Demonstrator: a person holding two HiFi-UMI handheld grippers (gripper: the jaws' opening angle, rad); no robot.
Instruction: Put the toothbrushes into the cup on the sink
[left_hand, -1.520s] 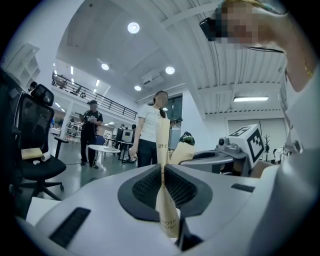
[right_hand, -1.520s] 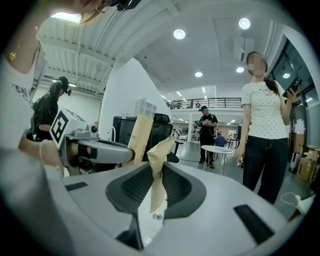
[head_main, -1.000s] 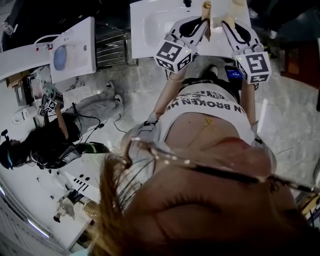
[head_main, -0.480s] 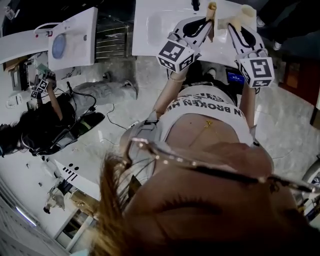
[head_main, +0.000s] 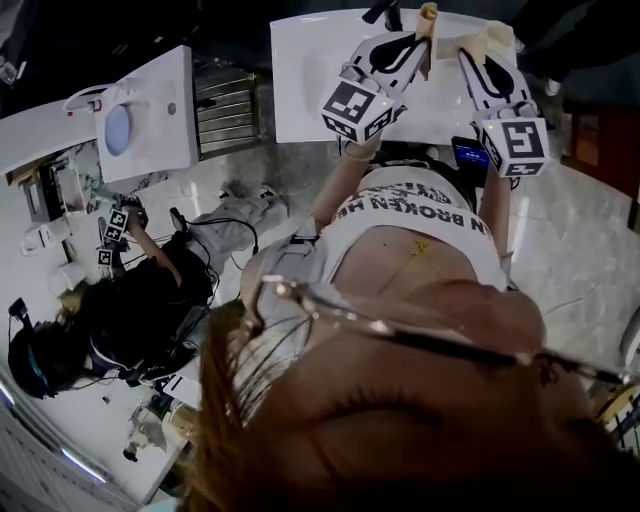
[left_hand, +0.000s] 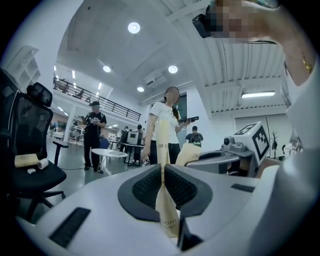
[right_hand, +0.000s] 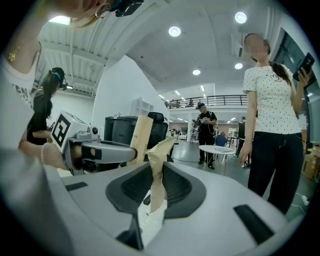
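Your left tongs (left_hand: 161, 170) are nearly closed, clamped on a tan paper-wrapped toothbrush (left_hand: 162, 142). The flat packet stands upright between the ribbed black pads, with its upper end rising well above them and its lower end hanging below. Your right tongs (right_hand: 157, 172) are set a little wider and pinch a second toothbrush packet (right_hand: 156, 155), which is also upright. Its tan top is crumpled and bent over, and a white part shows beneath the pads.

In the head view both tongs reach out side by side over the near part of the white sink (head_main: 310, 80), close together but not touching. The two packets stick up just in front of the dark faucet (head_main: 382, 12). Each gripper view shows the other gripper beside it with its own packet standing up.

A second white basin (head_main: 150, 100) sits well apart to your left. Near it, a person on the floor (head_main: 130, 310) holds their own marked grippers. Farther out in the room are a black office chair (left_hand: 30, 155), a small round table (left_hand: 110, 154) and a standing person in a dotted shirt (right_hand: 272, 110).
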